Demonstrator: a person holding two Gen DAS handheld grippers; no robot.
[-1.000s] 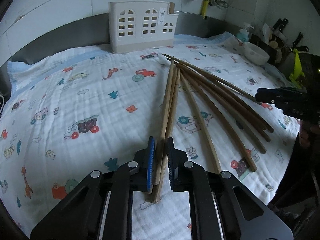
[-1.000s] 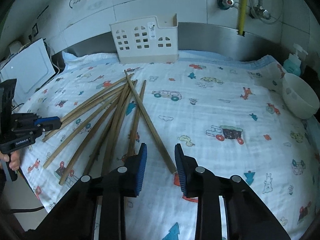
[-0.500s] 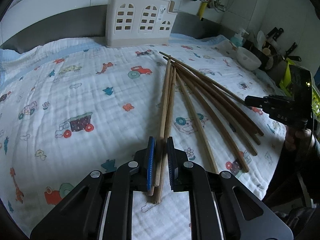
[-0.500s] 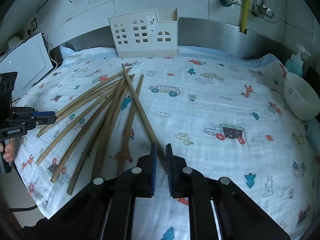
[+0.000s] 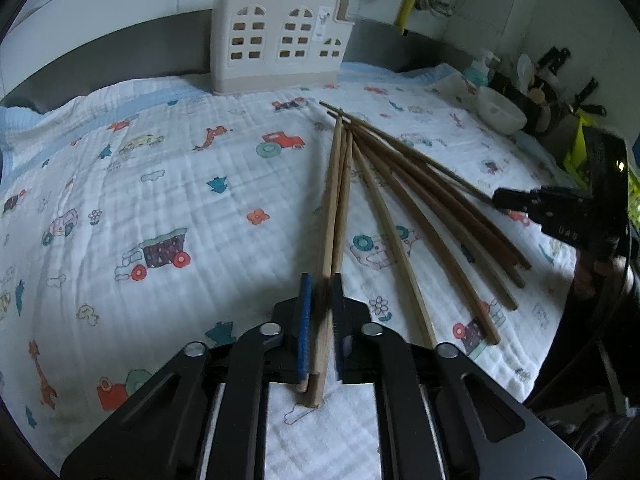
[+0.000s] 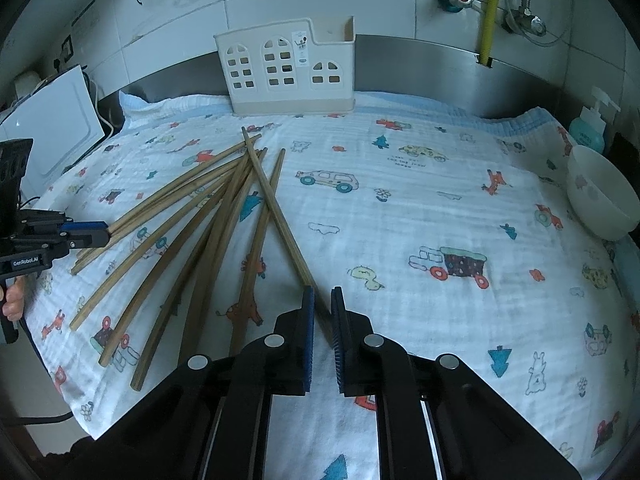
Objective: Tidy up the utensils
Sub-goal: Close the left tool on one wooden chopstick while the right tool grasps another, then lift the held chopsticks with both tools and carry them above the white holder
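Note:
Several long wooden chopsticks (image 5: 404, 184) lie fanned on a white cartoon-print cloth (image 5: 160, 200). My left gripper (image 5: 320, 300) is shut on two chopsticks (image 5: 334, 216) at their thick ends; their tips point toward the cream utensil holder (image 5: 280, 40) at the back. In the right wrist view my right gripper (image 6: 322, 312) is shut on one chopstick (image 6: 276, 208) that crosses over the pile (image 6: 192, 216). The holder also shows in that view (image 6: 288, 72), upright against the steel backsplash. Each gripper shows in the other's view, the right one (image 5: 516, 200) and the left one (image 6: 86, 236).
A white bowl (image 6: 600, 200) and a teal soap bottle (image 6: 588, 132) stand at the right edge. A white appliance (image 6: 52, 132) stands at the left. Pipes and valves (image 6: 488, 12) hang on the tiled wall. The cloth's front edge drops off near me.
My right gripper closed from open onto one chopstick. My left gripper stayed shut on its two chopsticks and shifted slightly forward and up.

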